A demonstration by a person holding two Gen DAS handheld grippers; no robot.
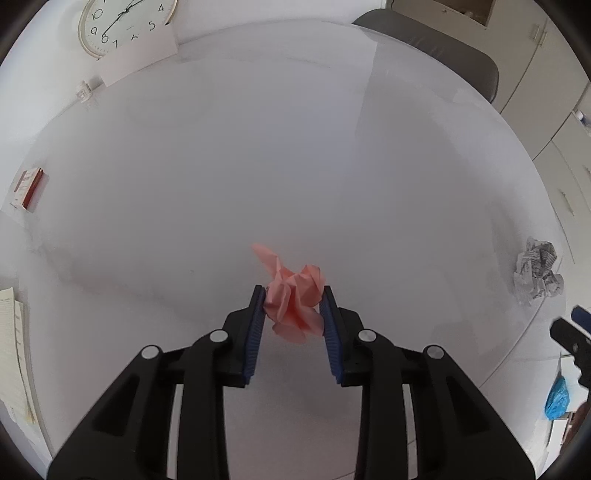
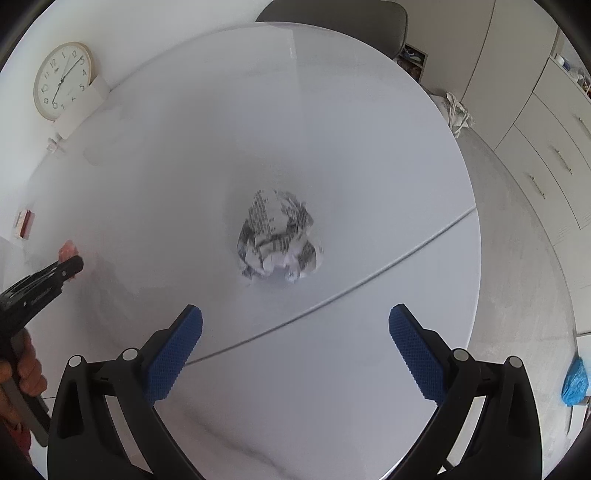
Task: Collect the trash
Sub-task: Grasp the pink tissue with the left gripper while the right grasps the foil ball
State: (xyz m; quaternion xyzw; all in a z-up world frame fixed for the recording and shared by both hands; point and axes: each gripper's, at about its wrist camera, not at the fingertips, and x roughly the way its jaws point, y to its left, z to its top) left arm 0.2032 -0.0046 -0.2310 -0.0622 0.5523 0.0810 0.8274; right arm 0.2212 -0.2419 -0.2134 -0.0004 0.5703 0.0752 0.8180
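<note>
A crumpled pink paper [image 1: 291,284] lies on the white round table [image 1: 258,147]. My left gripper [image 1: 294,295] points down at it, and both blue pads press its sides, so it is shut on the paper. Seen from the right wrist, that left gripper [image 2: 74,266] sits at the far left with a bit of pink paper [image 2: 68,249] showing past its tip. A crumpled newspaper ball [image 2: 279,236] rests on the table just beyond my right gripper [image 2: 295,310], which stands open and empty. The newspaper ball [image 1: 537,273] also shows at the right of the left wrist view.
A clock [image 1: 125,22] leans against the wall at the table's back left. A red and white box [image 1: 27,188] and a stack of papers [image 1: 13,350] lie at the left. A grey chair [image 1: 443,48] stands behind the table. Cabinets [image 2: 535,155] line the right; something blue [image 2: 576,380] lies on the floor.
</note>
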